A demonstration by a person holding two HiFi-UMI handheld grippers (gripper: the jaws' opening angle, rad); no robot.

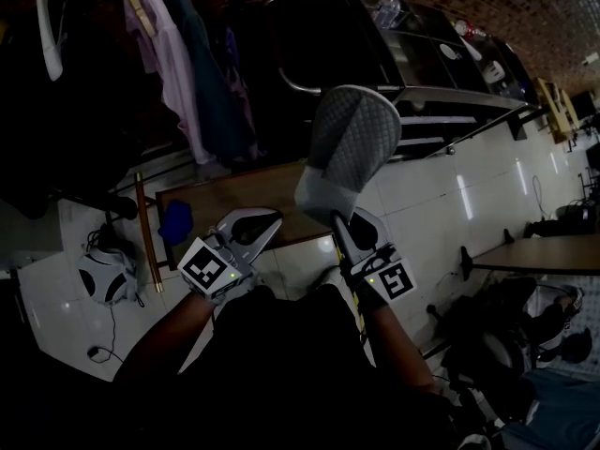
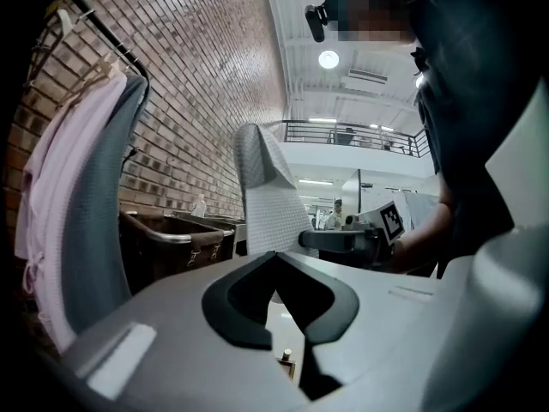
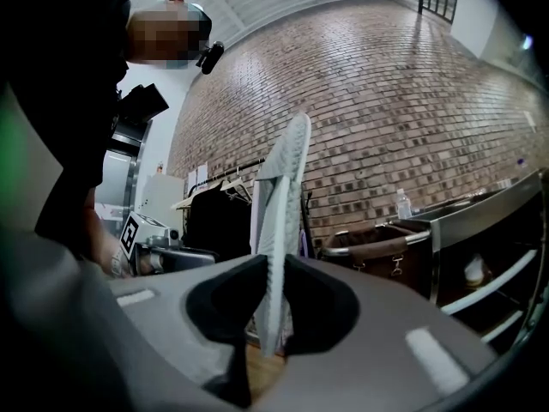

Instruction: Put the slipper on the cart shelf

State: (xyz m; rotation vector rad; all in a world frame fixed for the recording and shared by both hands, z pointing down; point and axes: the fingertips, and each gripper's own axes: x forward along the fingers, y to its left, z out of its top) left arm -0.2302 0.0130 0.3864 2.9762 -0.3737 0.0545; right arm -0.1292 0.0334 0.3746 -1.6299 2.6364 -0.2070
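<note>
Carrying the slipper (image 1: 352, 143) upright by 1 edge in our right tongs (image 1: 335, 218), clamped on it, left tongs (image 1: 260, 225) together and empty, we risk it twisting loose from that thin pinch before reaching the cart shelf (image 1: 436, 120) at the far right.

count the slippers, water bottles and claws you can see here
grey quilted slipper: 1
clear plastic water bottle: 1
claws, left claw and right claw: 2
total: 4
</note>
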